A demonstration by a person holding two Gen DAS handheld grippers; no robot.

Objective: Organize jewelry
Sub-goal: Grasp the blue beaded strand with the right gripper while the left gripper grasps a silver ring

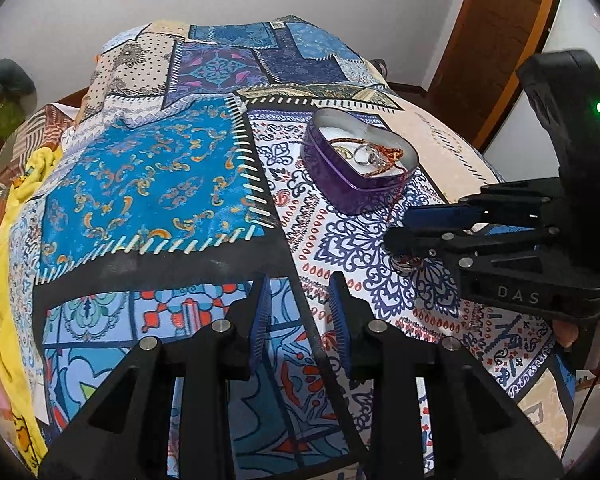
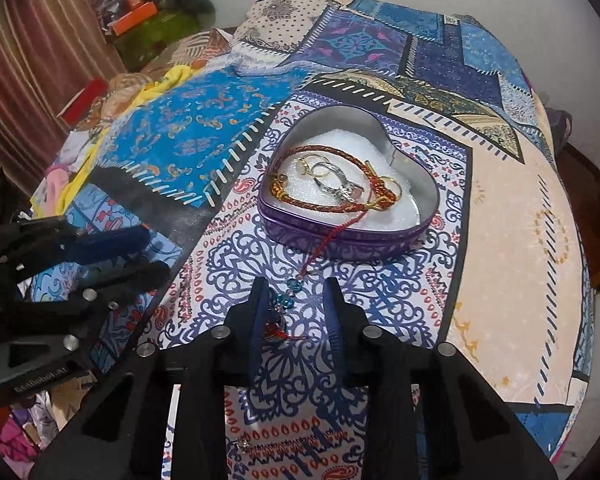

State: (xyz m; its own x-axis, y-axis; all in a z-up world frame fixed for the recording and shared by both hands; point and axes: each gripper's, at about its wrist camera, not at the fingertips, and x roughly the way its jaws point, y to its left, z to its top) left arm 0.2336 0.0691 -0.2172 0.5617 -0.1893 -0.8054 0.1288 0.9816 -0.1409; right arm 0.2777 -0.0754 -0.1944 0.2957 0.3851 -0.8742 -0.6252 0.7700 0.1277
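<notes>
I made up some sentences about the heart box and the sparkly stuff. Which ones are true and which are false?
1. The purple heart-shaped tin has its lid off. True.
2. The tin is empty. False: it holds a braided red bracelet, rings and white padding.
3. A red cord with blue beads hangs out over the tin's edge onto the patterned bedspread. True.
4. The left gripper is holding a ring. False: nothing is between its jaws.
5. The beaded end of the cord lies between the jaws of the right gripper. True.
</notes>
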